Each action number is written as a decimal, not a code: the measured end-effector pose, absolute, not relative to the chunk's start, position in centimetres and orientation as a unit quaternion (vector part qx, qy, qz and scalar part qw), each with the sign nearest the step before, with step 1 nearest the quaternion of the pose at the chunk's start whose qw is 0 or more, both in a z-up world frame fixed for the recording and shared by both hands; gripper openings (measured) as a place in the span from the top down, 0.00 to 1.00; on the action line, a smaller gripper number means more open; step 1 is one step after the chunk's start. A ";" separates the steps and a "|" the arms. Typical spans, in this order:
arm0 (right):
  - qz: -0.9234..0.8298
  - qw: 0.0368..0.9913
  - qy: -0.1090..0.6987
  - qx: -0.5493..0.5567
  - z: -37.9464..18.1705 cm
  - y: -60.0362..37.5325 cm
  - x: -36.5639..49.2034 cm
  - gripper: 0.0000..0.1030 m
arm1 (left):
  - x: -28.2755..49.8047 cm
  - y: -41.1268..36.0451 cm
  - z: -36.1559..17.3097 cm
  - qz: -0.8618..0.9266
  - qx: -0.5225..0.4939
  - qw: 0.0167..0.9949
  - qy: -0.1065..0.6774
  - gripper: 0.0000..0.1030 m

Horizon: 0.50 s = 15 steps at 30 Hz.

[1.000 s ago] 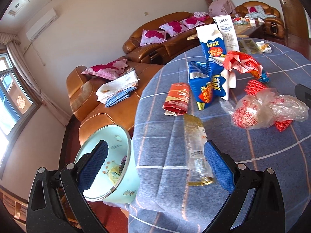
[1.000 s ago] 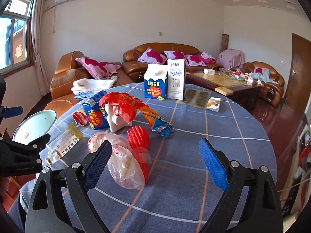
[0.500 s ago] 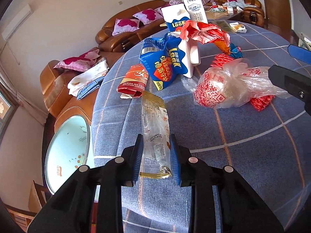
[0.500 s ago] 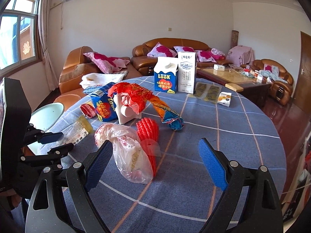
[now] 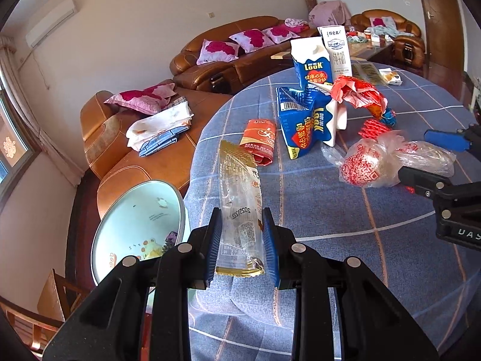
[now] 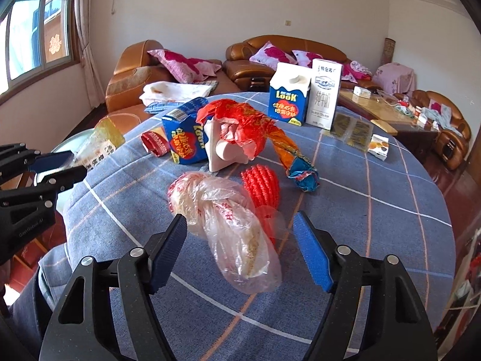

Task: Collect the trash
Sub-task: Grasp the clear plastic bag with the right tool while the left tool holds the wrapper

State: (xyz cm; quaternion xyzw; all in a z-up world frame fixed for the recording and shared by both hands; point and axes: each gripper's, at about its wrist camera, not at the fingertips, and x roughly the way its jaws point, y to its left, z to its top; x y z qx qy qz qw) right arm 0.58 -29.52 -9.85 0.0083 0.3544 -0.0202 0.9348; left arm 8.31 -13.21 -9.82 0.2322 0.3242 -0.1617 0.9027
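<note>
The left gripper (image 5: 240, 240) is pinching a clear, gold-edged wrapper (image 5: 239, 207) between its blue pads, low in the frame's centre; the wrapper rises toward the upper middle, printed "20251222" above a small code, its other print too small to read. In the right wrist view the same wrapper (image 6: 99, 144) shows at the left edge, part hidden by the gripper.

The right gripper (image 6: 240, 252) has its jaws spread wide around a crumpled clear plastic bag (image 6: 228, 225) with red print, neither pad touching it.

Behind the bag lie a red ribbed net (image 6: 261, 183), a toppled blue "LOOK" carton (image 6: 186, 135) and a red packet (image 6: 153, 143). An upright "LOOK" carton (image 6: 287, 96) stands at upper centre.

The pale bin (image 5: 135, 222) sits at lower left beside the blue checked table (image 5: 345, 255), its rim cut off by the gripper.
</note>
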 end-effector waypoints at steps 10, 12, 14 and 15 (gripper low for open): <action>0.014 0.942 0.334 0.019 -8.4 -27.9 -0.4 0.89 | 8.1 -10.3 -7.4 -0.142 0.196 0.921 0.305 0.74; 0.018 0.947 0.318 0.033 -7.6 -27.9 -0.6 0.90 | 8.2 -9.6 -6.9 -0.134 0.189 0.925 0.300 0.74; 0.019 0.952 0.303 0.041 -6.8 -27.6 -0.6 0.90 | 8.2 -9.0 -6.5 -0.125 0.182 0.929 0.296 0.74; 0.021 0.954 0.297 0.042 -6.5 -27.5 -0.5 0.90 | 8.3 -8.6 -6.3 -0.120 0.179 0.931 0.294 0.74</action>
